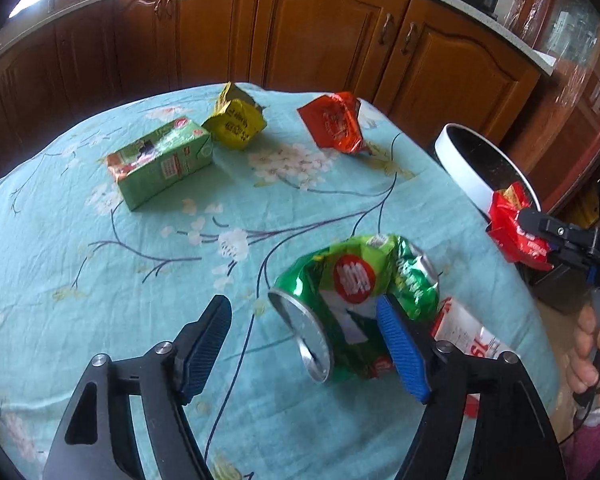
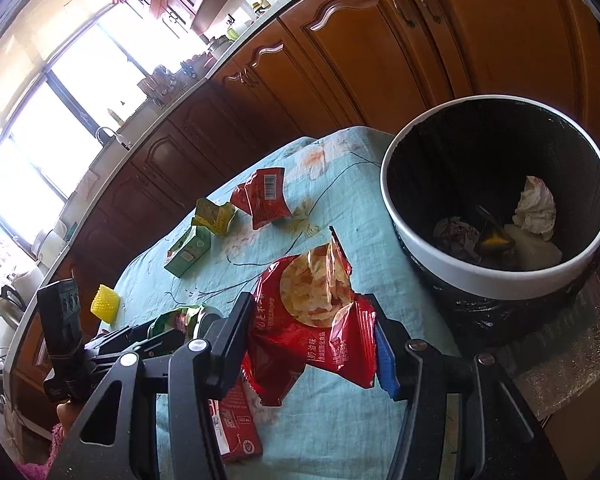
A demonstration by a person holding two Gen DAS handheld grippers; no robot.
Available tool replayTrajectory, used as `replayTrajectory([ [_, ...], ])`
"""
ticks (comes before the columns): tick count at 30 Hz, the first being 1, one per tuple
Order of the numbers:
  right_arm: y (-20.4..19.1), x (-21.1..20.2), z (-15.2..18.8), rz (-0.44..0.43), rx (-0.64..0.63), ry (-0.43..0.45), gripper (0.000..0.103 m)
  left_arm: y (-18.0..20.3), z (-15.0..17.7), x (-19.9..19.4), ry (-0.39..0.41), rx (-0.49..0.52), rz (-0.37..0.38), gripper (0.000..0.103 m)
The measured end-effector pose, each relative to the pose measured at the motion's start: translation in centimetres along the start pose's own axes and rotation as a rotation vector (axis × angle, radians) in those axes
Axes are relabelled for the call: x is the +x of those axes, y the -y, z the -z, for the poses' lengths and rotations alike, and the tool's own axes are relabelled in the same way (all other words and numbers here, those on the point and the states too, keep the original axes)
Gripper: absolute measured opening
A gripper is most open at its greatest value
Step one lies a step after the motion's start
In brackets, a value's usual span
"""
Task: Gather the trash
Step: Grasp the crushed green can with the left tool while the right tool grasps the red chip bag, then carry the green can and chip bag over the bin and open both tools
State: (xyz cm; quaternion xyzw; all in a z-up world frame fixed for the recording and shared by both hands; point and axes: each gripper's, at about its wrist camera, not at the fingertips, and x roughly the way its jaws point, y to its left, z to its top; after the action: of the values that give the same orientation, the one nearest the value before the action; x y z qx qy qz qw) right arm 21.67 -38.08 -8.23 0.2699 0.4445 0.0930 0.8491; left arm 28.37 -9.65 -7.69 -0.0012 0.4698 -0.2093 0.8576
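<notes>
The crushed green can (image 1: 356, 300) lies on its side low and right of centre in the left wrist view, on the cloth-covered surface (image 1: 80, 260), between the wide-apart jaws of the left gripper (image 1: 304, 344); the right-hand pad sits against or just over its crumpled body, the left-hand pad stands clear, so nothing is gripped yet. It looks light, thin-walled and already dented, so it should give further under pressure and may roll on its round end; closing across the crumpled middle rather than the smooth rim seems safest. In the right wrist view the right gripper (image 2: 312, 344) holds a red crisp packet (image 2: 312, 320) at frame centre, its jaws closed on the lower part of the bag. That packet is limp, slick foil, almost weightless, and hangs near the bin (image 2: 496, 280) at the right.
</notes>
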Motion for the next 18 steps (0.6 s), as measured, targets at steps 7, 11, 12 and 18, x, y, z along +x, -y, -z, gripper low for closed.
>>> replayTrajectory([
  [7, 0.2, 0.4, 0.7, -0.004, 0.007, -0.012, 0.055, -1.5, 1.1, 0.4, 0.02, -0.129, 0.173, 0.037],
  [11, 0.1, 0.5, 0.8, -0.006, 0.013, -0.013, 0.055, -1.7, 0.4, 0.3, 0.064, -0.155, 0.159, 0.033],
  [12, 0.2, 0.4, 0.7, -0.005, 0.014, -0.009, 0.055, -1.7, 0.1, 0.1, 0.075, -0.16, 0.166, 0.033],
  [18, 0.5, -1.1, -0.2, -0.002, 0.017, 0.034, 0.055, -0.6, -1.9, -0.7, 0.127, -0.141, 0.194, 0.033],
])
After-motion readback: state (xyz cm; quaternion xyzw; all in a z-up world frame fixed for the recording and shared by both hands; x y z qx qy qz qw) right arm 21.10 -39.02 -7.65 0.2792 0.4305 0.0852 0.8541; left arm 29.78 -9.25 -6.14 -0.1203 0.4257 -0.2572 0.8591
